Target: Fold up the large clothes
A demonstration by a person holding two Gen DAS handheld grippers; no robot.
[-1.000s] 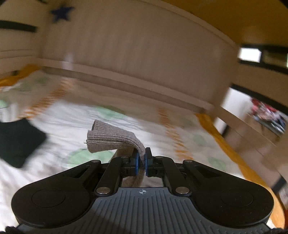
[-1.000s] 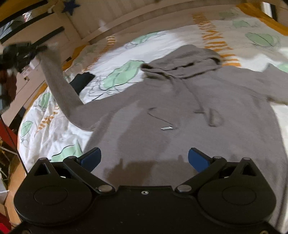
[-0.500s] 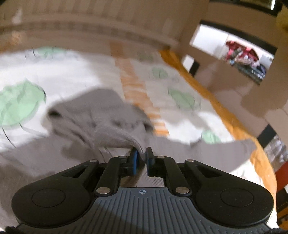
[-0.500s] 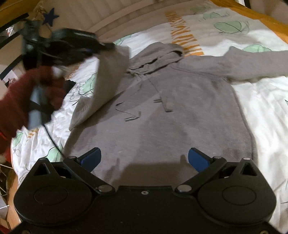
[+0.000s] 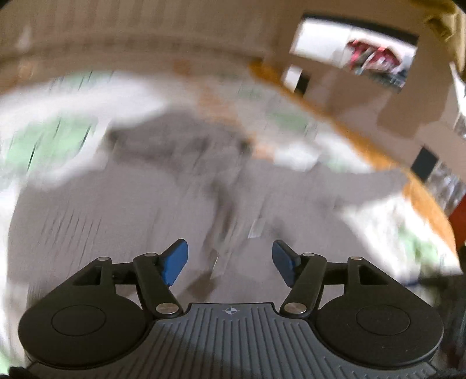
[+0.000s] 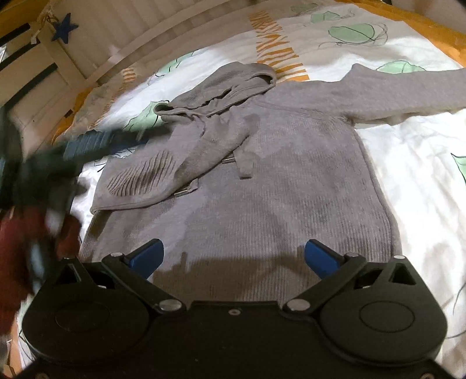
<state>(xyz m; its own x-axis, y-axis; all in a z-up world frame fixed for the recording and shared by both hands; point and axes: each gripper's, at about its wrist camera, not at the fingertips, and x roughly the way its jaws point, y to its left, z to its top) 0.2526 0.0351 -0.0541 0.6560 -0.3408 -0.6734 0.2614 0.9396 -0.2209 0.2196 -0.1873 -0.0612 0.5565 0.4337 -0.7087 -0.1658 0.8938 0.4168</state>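
A grey hoodie [image 6: 276, 186] lies face up on the bed, hood [image 6: 233, 84] toward the headboard. Its left sleeve [image 6: 174, 172] is folded in across the chest. Its right sleeve [image 6: 402, 93] stretches out to the right. My right gripper [image 6: 233, 256] is open and empty above the hem. My left gripper [image 5: 230, 262] is open and empty over the hoodie body [image 5: 145, 210]; this view is blurred. In the right wrist view the left gripper appears as a dark blur [image 6: 96, 145] at the left, held by a hand in a red sleeve [image 6: 17, 233].
The bed has a white sheet with green leaves and orange stripes [image 6: 407, 163] and an orange edge [image 5: 378, 145]. A slatted headboard [image 6: 174, 26] runs along the far side. A blue star [image 6: 64, 26] hangs on the wall at upper left.
My left gripper carried the left sleeve in over the chest, opened and let it go; it is now pulling away to the left. My right gripper stayed open above the hem.
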